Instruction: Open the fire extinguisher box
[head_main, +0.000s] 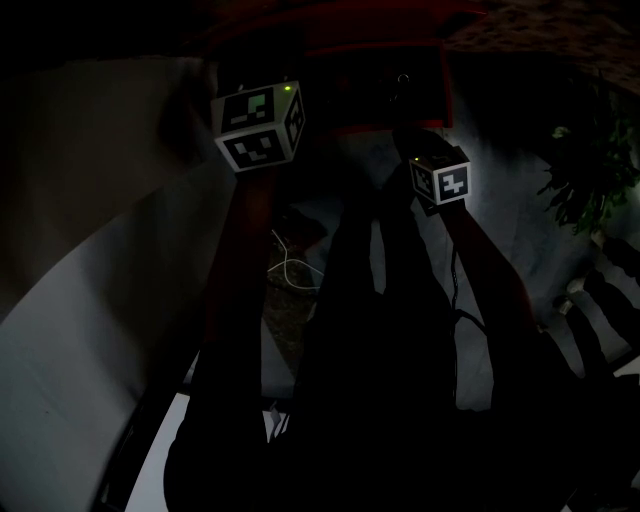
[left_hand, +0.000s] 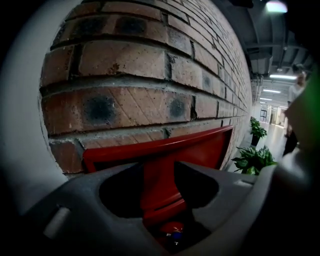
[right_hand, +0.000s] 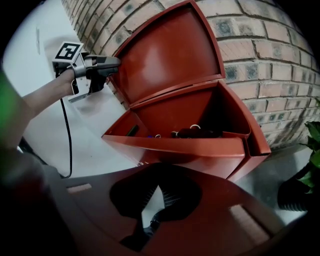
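Right now the fire extinguisher box (right_hand: 200, 150) is standing open against the brick wall (right_hand: 270, 65), and you are holding its lid (right_hand: 170, 55) up with the left gripper (right_hand: 116, 63), whose jaws are clamping the lid's red side edge. Your right gripper (right_hand: 162, 168) is hovering in front of the box, jaws pressed together on nothing. Inside, dark items (right_hand: 197, 133) are lying, perhaps extinguisher tops.

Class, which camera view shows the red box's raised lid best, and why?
The right gripper view: the whole lid shows, raised. The left gripper view shows only part of it, at the jaws; the head view is too dark.
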